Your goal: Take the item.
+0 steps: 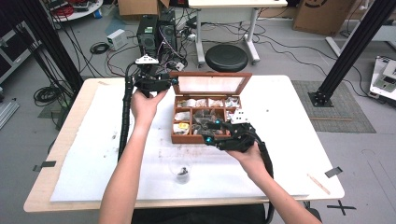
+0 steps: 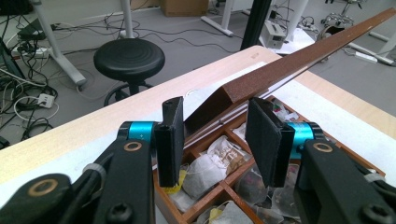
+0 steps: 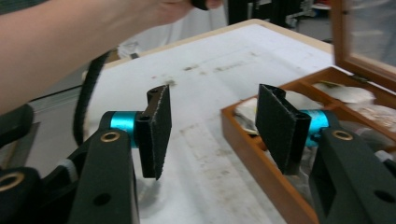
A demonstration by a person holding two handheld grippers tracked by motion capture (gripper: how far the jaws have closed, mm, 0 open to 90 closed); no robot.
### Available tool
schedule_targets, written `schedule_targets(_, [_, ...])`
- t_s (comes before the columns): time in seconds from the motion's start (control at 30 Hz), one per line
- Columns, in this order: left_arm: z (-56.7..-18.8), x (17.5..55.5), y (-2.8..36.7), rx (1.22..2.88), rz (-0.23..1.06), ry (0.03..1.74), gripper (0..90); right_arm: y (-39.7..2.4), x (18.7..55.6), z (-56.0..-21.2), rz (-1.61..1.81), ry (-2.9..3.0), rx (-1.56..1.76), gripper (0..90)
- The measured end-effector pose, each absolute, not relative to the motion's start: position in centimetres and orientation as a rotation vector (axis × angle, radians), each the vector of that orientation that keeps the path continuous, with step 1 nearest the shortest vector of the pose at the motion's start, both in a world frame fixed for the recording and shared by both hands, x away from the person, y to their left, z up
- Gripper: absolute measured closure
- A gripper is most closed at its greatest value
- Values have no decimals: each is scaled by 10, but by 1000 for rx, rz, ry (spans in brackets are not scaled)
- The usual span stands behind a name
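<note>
A brown wooden tea box (image 1: pixel 191 139) stands on the white mat with its glass-paned lid (image 1: pixel 210 74) raised. Tea bags (image 1: pixel 203 116) fill its compartments. My left gripper (image 1: pixel 172 83) is at the lid's left corner; in the left gripper view its jaws (image 2: pixel 212 116) close on the end of the lid (image 2: pixel 280 74), above tea bags (image 2: pixel 205 170). My right gripper (image 1: pixel 211 130) hovers at the box's front left, open with nothing between the jaws. In the right gripper view it (image 3: pixel 211 112) straddles the box wall (image 3: pixel 247 154), one jaw over the mat.
A small glass cup (image 1: pixel 182 173) with a dark tea bag in it stands on the white mat (image 1: pixel 93 154) near the front. A wooden stick (image 1: pixel 318 183) lies at the right front corner. A black stool (image 1: pixel 226 58) and computer towers (image 1: pixel 147 32) are beyond the table.
</note>
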State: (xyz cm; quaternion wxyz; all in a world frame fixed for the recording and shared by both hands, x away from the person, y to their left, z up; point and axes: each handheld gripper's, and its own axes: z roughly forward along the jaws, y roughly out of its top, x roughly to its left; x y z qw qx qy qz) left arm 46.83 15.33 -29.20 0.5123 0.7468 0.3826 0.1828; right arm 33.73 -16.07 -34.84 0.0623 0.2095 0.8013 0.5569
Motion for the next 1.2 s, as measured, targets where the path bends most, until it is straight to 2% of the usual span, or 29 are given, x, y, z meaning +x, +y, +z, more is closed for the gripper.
schedule_targets(0.17, [-292, 468, 153, 1796, 440, 921, 572, -174, 342, -347, 1666, 2376, 677, 424])
schedule_targets(0.67, [-292, 468, 154, 1794, 436, 920, 572, -215, 356, -349, 1609, 2252, 835, 400])
schedule_targets(1.2, [-294, 467, 154, 1785, 433, 921, 572, -286, 356, -358, 1584, 1988, 1128, 382])
